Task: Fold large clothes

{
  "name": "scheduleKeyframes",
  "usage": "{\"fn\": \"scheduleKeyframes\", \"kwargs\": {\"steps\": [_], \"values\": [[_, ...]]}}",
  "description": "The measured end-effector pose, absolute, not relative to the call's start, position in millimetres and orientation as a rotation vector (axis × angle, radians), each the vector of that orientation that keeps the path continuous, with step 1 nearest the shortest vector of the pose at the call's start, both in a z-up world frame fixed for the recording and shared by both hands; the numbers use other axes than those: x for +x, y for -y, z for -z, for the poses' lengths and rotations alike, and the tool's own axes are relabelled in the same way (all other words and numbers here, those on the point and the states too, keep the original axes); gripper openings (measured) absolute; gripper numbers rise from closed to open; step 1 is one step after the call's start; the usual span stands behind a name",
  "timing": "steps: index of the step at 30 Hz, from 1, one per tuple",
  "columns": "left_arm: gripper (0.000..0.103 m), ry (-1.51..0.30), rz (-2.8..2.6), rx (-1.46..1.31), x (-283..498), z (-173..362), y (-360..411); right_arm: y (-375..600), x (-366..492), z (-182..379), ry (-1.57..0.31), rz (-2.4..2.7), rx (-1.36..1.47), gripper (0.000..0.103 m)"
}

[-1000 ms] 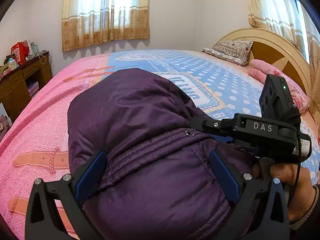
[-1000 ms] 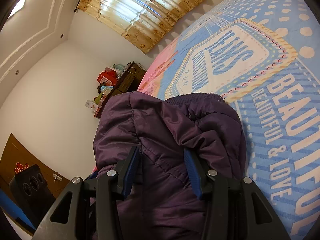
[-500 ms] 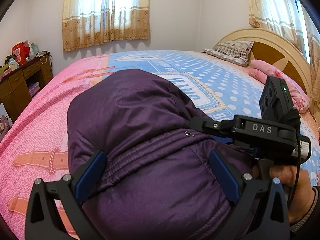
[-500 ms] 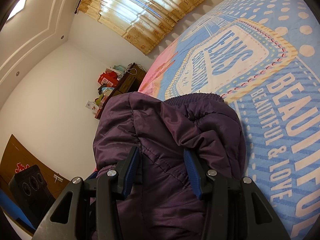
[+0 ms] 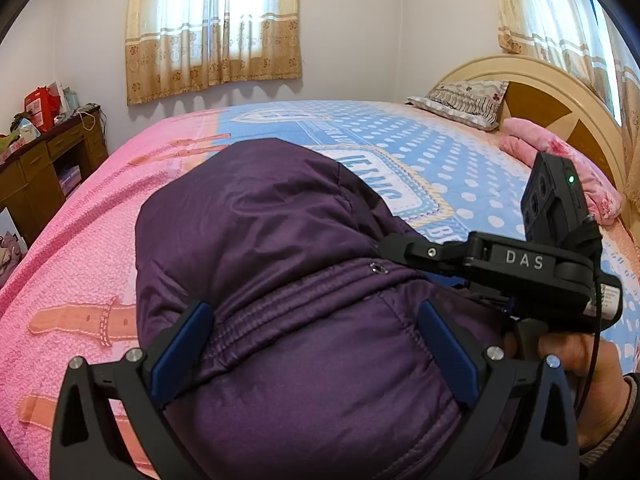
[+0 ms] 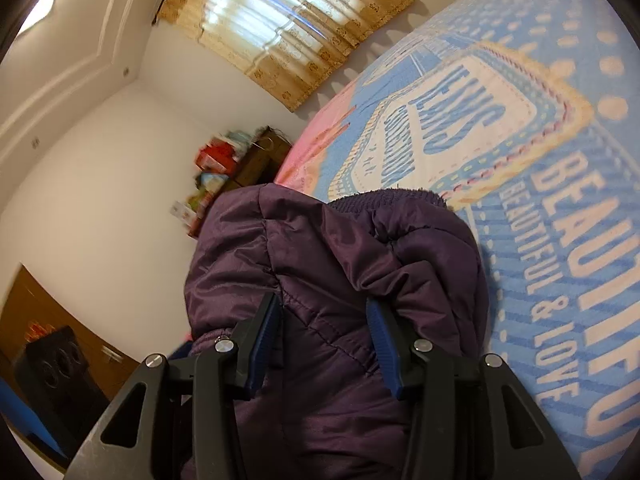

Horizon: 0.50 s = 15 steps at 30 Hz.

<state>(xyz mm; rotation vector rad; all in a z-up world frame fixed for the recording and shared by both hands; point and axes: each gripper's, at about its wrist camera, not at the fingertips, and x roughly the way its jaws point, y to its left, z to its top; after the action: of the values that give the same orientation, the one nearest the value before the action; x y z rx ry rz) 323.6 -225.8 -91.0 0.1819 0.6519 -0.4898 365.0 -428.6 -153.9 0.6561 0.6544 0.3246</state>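
Observation:
A puffy purple jacket (image 5: 260, 220) is bunched into a thick bundle over the pink and blue bed cover (image 5: 80, 260). My left gripper (image 5: 314, 344) spans the bundle near its elastic hem, with both blue pads pressed into the padding. In the right wrist view my right gripper (image 6: 324, 320) is shut on a quilted fold of the jacket (image 6: 320, 248). From the left wrist view the right gripper's black housing (image 5: 524, 264) shows at the jacket's right side, held by a hand (image 5: 580, 364).
The bed cover (image 6: 560, 160) with large printed letters stretches beyond the jacket. A pillow (image 5: 460, 100) and a pink blanket (image 5: 560, 160) lie by the wooden headboard (image 5: 540, 92). A brown cabinet (image 5: 44, 168) with clutter stands left of the bed. Curtained windows are behind.
The right wrist view has shifted a little and is slightly blurred. Both grippers keep the same hold on the jacket, and the left view is unchanged.

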Motion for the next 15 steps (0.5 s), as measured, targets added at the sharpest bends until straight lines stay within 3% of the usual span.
{"fn": "scheduleKeyframes", "kwargs": {"steps": [3,7,11,15], "values": [[0.103,-0.662,0.498,0.177,325,87,223,422,347,131,-0.586,-0.205,0.518,0.048],[0.103,-0.655,0.515,0.152,319,68,206,427,333,119,-0.549,-0.045,0.409,0.065],[0.103,-0.585,0.46,0.118,317,53,180,422,347,131,-0.648,-0.067,0.338,0.065],[0.103,-0.707,0.468,0.137,343,79,179,428,360,148,-0.71,-0.075,0.358,0.065]]}}
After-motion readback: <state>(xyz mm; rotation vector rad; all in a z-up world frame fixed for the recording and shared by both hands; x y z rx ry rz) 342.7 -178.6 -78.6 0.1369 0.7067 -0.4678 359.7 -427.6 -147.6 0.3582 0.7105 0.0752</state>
